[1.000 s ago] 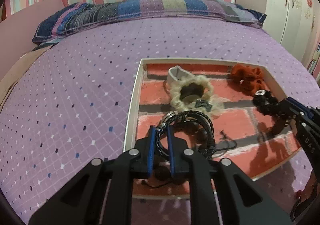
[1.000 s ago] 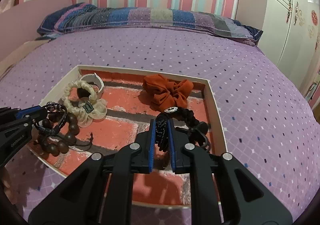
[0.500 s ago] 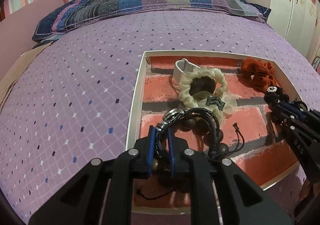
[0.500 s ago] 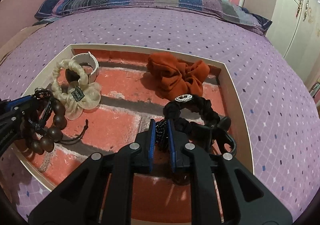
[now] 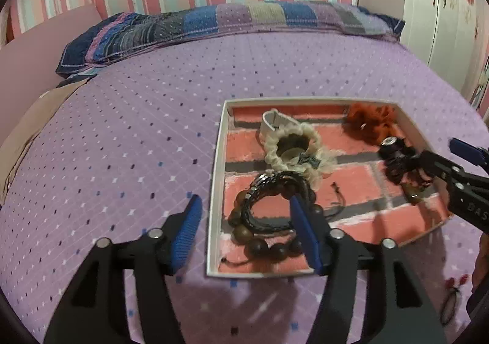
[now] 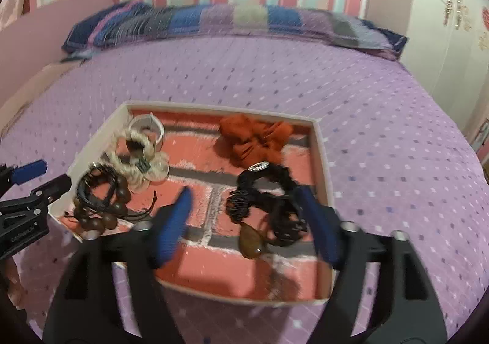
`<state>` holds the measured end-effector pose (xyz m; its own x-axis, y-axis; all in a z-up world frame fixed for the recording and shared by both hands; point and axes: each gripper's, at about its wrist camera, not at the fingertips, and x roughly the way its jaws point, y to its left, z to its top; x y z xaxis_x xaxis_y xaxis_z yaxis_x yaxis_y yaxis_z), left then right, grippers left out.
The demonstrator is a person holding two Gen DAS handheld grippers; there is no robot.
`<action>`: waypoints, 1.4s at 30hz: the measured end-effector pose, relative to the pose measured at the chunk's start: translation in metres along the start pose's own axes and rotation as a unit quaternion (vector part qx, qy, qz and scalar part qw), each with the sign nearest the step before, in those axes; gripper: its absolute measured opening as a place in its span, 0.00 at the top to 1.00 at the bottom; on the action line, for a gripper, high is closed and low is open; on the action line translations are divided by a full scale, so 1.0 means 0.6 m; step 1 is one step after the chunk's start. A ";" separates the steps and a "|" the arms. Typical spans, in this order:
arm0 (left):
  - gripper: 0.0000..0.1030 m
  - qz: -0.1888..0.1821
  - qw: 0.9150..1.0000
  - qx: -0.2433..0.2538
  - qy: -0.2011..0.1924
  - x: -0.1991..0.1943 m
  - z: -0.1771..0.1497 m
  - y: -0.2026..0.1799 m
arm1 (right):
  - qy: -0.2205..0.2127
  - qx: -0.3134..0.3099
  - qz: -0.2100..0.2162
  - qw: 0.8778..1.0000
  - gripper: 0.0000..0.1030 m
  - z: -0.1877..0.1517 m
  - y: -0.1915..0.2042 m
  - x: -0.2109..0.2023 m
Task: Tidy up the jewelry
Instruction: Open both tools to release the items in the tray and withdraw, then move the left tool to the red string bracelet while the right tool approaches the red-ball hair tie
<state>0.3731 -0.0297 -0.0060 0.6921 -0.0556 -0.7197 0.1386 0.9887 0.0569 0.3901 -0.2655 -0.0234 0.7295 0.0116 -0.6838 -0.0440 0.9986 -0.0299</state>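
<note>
A white-rimmed tray [image 5: 217,160] with a brick-pattern floor lies on the purple bed; it also shows in the right wrist view [image 6: 321,160]. The dark cord-and-wooden-bead bracelets [image 5: 269,209] [image 6: 101,200] lie in its near left corner. My left gripper [image 5: 244,225] is open and empty, its jaws astride the tray's left rim. The black beaded jewelry with an amber pendant [image 6: 269,206] [image 5: 400,166] lies at the tray's right. My right gripper [image 6: 244,215] is open and empty above it.
In the tray also lie a cream scrunchie [image 5: 293,148], a white cuff [image 5: 275,121] and an orange scrunchie [image 6: 256,139]. A striped pillow [image 5: 214,23] lies at the bed's far end. A white wardrobe [image 6: 452,23] stands right. A small hair tie [image 5: 452,304] lies on the bedspread.
Both grippers have opened and let go: the bead bracelets and the black beaded jewelry now lie in the tray. Both grippers have pulled back a little.
</note>
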 end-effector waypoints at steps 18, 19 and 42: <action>0.11 -0.011 0.999 -0.016 -0.037 -0.227 -0.170 -0.021 | -0.057 0.052 -0.066 0.995 0.04 -0.212 -0.126 -0.259; 0.11 -0.011 0.999 -0.014 -0.036 -0.226 -0.182 -0.030 | -0.059 0.055 -0.067 0.995 0.04 -0.231 -0.129 -0.260; 0.11 -0.067 0.998 -0.003 0.011 -0.082 -0.217 -0.119 | -0.005 0.053 -0.056 0.997 0.04 -0.299 -0.112 -0.178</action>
<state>0.2370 -0.0793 -0.0648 0.6513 -0.1842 -0.7361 0.2250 0.9733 -0.0445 0.1927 -0.3432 -0.0794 0.7320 -0.1005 -0.6738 0.1108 0.9935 -0.0278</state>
